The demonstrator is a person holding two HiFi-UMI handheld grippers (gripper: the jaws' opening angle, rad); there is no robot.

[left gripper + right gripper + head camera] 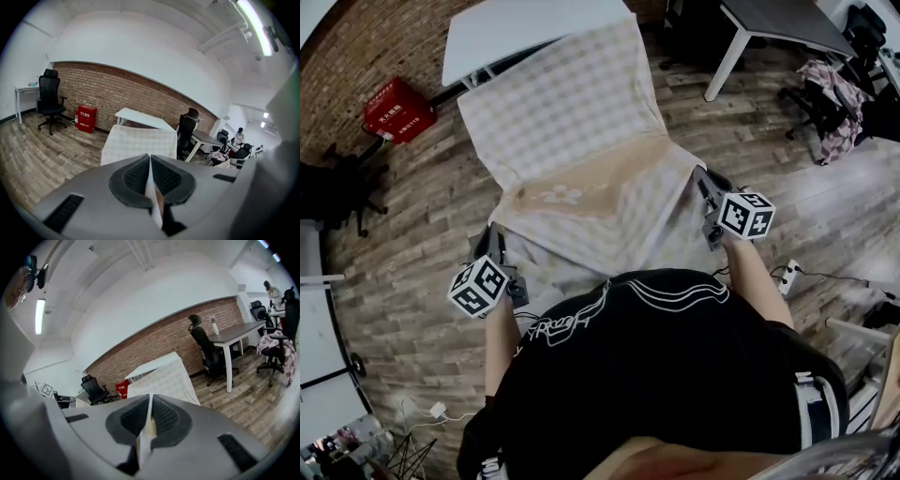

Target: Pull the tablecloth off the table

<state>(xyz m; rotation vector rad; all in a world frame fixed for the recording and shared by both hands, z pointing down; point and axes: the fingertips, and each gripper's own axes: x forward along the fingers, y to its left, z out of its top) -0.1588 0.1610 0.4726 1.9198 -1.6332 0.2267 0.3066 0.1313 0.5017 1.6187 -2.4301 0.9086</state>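
1. My left gripper (150,174) is clamped shut on a thin fold of the tablecloth (567,122). The cloth edge pokes out between the pads.
2. My right gripper (150,417) is the same, pinched on the other near corner.
3. The cloth is pale and checked. It runs from both grippers up onto the white table (487,37) and covers its near end. The far end of the top is bare.
4. A beige band crosses the cloth where it sags close to me.
5. Wood-plank floor (403,234), brick wall (103,89) behind the table.
6. Red box (398,110) on the floor by the wall, near the table's far end.
7. Black office chair (50,101) off to my left.
8. Dark-topped desk (778,23) with white legs to my right, and a chair draped with clothes (836,112) near it.
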